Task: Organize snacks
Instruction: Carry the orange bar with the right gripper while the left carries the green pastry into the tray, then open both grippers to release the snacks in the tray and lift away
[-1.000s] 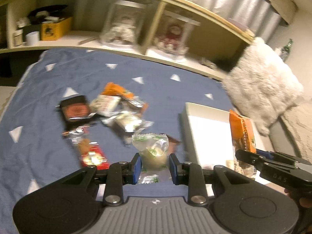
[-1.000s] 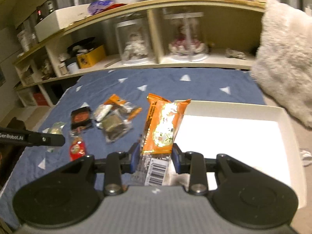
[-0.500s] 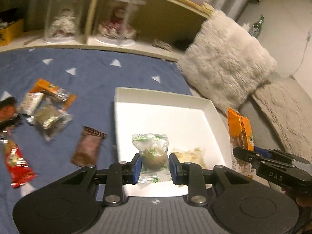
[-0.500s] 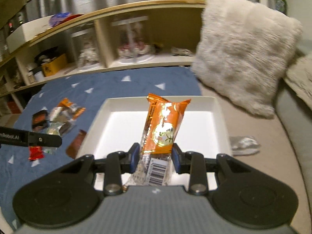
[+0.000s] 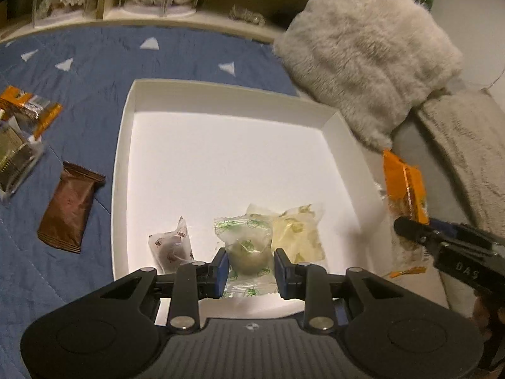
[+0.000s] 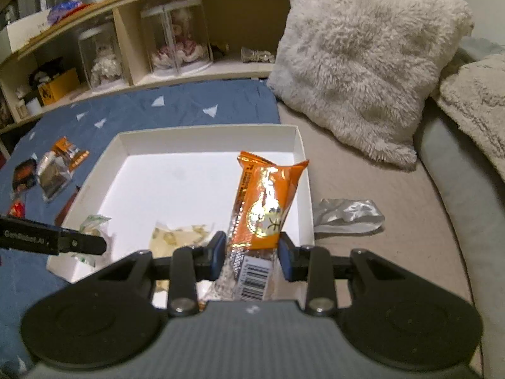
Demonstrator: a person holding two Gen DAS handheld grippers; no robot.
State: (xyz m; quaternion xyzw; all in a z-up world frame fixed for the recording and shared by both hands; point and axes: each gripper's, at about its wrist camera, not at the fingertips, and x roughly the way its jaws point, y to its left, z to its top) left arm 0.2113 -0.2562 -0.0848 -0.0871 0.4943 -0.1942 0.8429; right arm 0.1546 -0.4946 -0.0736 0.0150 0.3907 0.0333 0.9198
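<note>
- Left wrist view: your left gripper [image 5: 248,263] is clamped on a clear green-printed candy packet [image 5: 246,246], held low over the near edge of the white box [image 5: 124,145].
- Inside that box, two wrapped sweets lie at the near wall: a clear packet with brown print [image 5: 172,246] at 9 o'clock of your held candy, and a pale yellow packet [image 5: 300,237] at 3 o'clock of it. The rest of the box floor is bare.
- Outside the box at 9 o'clock, a brown bar [image 5: 71,207] lies on the blue cover [image 5: 94,72], with a clear packet with a dark snack [image 5: 15,158] and an orange packet [image 5: 31,109] further toward 10 o'clock.
- At 3 o'clock your right gripper [image 5: 410,230] comes in with its orange bar [image 5: 405,186], just outside the box's right wall.
- Right wrist view: your right gripper [image 6: 252,252] is closed on the orange bar [image 6: 265,202], barcode end nearest you, upright over the box's near right corner [image 6: 304,189].
- A crumpled silver wrapper [image 6: 347,214] lies on the beige sheet at 3 o'clock of the box; a fluffy cushion [image 6: 363,63] sits at 1 o'clock.
- Against half a second ago: both grippers have come lower and nearer the box, grips unchanged; the brown-print sweet has come into sight in the left view.
</note>
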